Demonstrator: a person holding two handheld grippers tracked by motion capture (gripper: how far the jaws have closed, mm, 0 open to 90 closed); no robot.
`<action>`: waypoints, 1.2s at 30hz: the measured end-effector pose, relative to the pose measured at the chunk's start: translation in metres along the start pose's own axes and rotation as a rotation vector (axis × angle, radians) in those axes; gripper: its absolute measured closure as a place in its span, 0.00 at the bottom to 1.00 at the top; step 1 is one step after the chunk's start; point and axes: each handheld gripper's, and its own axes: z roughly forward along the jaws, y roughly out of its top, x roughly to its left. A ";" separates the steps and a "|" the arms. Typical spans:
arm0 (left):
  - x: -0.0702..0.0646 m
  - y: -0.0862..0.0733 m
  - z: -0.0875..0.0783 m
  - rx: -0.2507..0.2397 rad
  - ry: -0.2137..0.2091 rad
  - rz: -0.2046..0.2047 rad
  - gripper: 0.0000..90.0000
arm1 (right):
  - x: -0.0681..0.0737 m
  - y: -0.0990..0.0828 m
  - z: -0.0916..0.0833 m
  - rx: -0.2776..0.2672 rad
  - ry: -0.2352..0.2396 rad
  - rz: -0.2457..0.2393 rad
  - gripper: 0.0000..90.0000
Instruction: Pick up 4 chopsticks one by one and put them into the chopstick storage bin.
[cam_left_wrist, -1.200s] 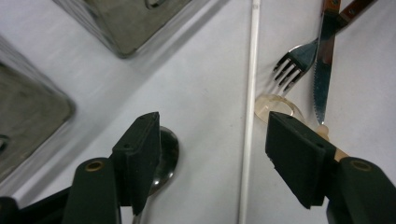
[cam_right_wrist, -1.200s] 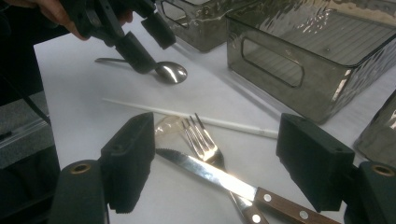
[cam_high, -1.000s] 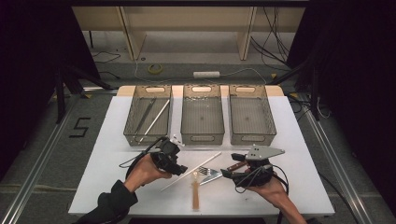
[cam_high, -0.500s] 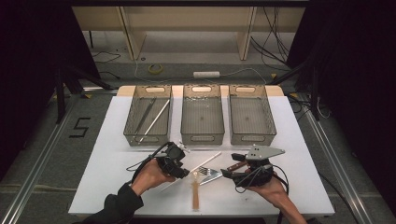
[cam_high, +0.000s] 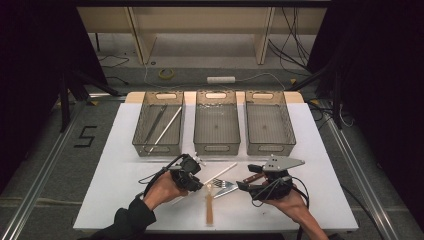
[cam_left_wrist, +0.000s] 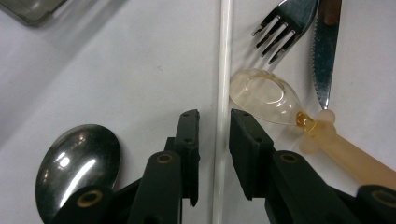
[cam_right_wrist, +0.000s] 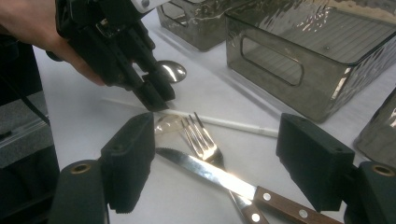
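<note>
A thin white stick (cam_left_wrist: 225, 56) lies on the white table (cam_high: 115, 190), running between the jaws of my left gripper (cam_left_wrist: 215, 114). Those jaws have just been closing on it, and a narrow gap still shows beside the stick. Next to it lie a clear amber plastic spoon (cam_left_wrist: 266, 95), a fork (cam_left_wrist: 280, 28), a serrated knife (cam_left_wrist: 323, 56) and a metal spoon (cam_left_wrist: 77, 161). My right gripper (cam_right_wrist: 217, 140) stands wide open just above the knife (cam_right_wrist: 210, 172) and fork (cam_right_wrist: 201, 137). In the high view the left gripper (cam_high: 199, 176) and right gripper (cam_high: 243, 184) face each other across the cutlery.
Three grey see-through bins stand in a row behind the cutlery: the left bin (cam_high: 157, 148) holds a white stick and a metal utensil, while the middle bin (cam_high: 216, 147) and right bin (cam_high: 270, 147) look bare. The table's front edge runs close below my hands.
My left gripper has edged down onto the white stick and its jaws have narrowed around it. The right hand has kept still.
</note>
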 end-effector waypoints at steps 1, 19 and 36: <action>-0.001 0.000 0.001 -0.001 0.003 0.000 0.81 | 0.000 0.000 0.000 0.000 0.000 0.000 0.32; -0.005 0.001 0.002 0.008 0.046 0.045 0.94 | 0.000 0.000 0.000 0.000 0.002 0.004 0.33; 0.002 0.000 -0.015 -0.090 -0.001 -0.031 0.94 | 0.000 0.000 0.000 -0.002 0.000 0.004 0.33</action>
